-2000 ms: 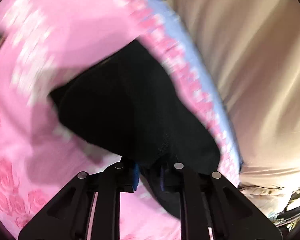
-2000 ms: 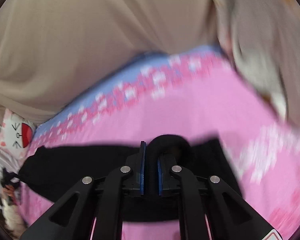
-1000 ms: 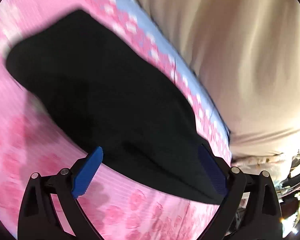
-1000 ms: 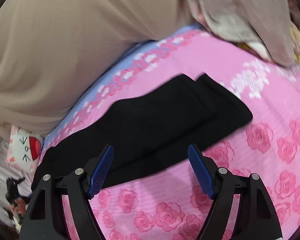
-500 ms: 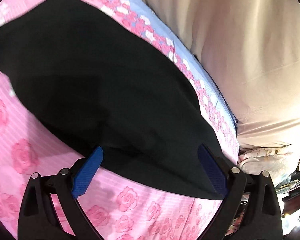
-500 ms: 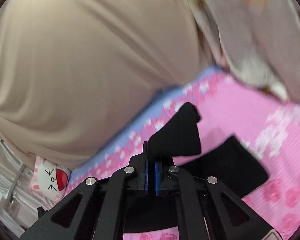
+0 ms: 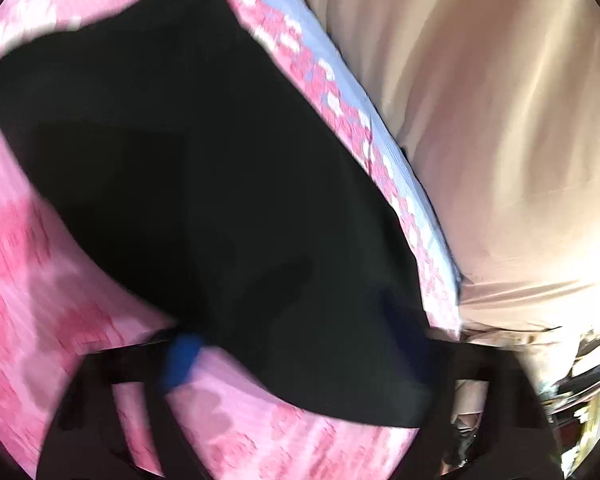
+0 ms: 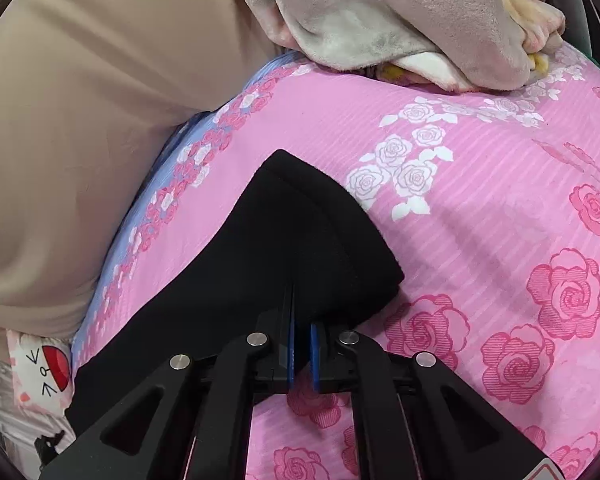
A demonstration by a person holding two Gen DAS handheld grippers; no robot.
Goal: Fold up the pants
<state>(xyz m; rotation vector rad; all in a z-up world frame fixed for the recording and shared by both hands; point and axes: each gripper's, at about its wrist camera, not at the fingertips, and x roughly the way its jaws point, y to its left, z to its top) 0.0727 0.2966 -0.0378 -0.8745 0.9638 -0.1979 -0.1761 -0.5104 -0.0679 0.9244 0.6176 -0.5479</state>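
Pants: black pants (image 8: pixel 268 264) lie on the pink rose-print bed (image 8: pixel 480 184), along its blue-banded edge next to a beige cushion (image 8: pixel 80 100); one end is doubled over into a thick fold.
Right gripper: right gripper (image 8: pixel 302 356) is clenched on the near edge of that fold, a thin band of cloth between the blue pads.
Left gripper: left gripper (image 7: pixel 292 360) sits low over the other end of the pants (image 7: pixel 204 184); the view is blurred, one blue pad (image 7: pixel 180 360) shows at the cloth edge, and I cannot tell whether it is released or clenched.
Risk, thin bite: the right gripper holds only the margin, so a quick pull could slip the cloth out and let the fold spring apart.
Risk, uneven layers: if only the top layer is caught, the lower one may drag and bunch.
Risk, bed cover: a low pinch could snag the sheet and lift it too.
Risk, clutter: a grey blanket (image 8: pixel 400 12) at the far corner could catch a wide swing.
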